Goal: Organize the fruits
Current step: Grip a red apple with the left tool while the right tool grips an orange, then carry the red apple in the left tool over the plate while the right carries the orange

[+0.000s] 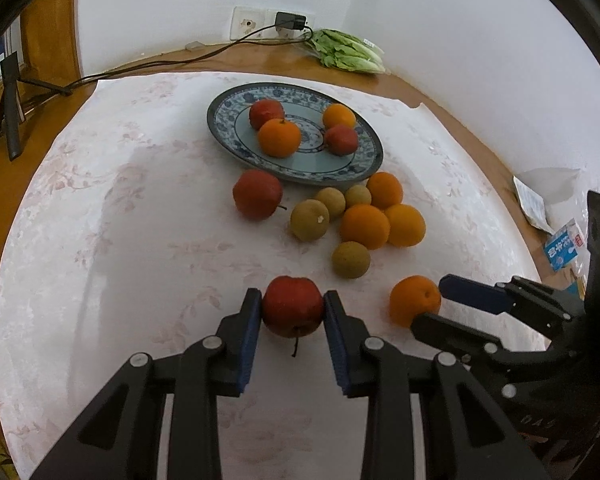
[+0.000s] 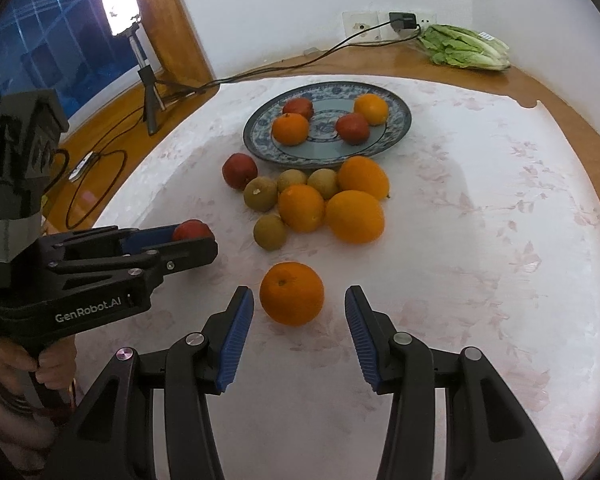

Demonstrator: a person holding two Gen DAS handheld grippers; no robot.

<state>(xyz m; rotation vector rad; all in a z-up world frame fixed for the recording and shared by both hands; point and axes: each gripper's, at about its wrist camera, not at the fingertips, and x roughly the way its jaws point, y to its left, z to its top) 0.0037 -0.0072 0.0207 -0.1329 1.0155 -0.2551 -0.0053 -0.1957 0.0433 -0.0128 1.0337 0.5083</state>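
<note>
Red apple (image 1: 293, 311) sits clamped in the left gripper (image 1: 292, 312); the right gripper (image 2: 299, 312) gapes around an untouched orange (image 2: 291, 299), plate (image 1: 220, 120) at twelve o'clock.

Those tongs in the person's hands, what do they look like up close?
Both are matt black plastic linkages with silver pivot pins. Each of the left tongs and right tongs ends in two fingers faced with ribbed blue pads. The left one's body carries white "GenRobot.AI" lettering, a pistol-style handle and a boxy black housing.
</note>
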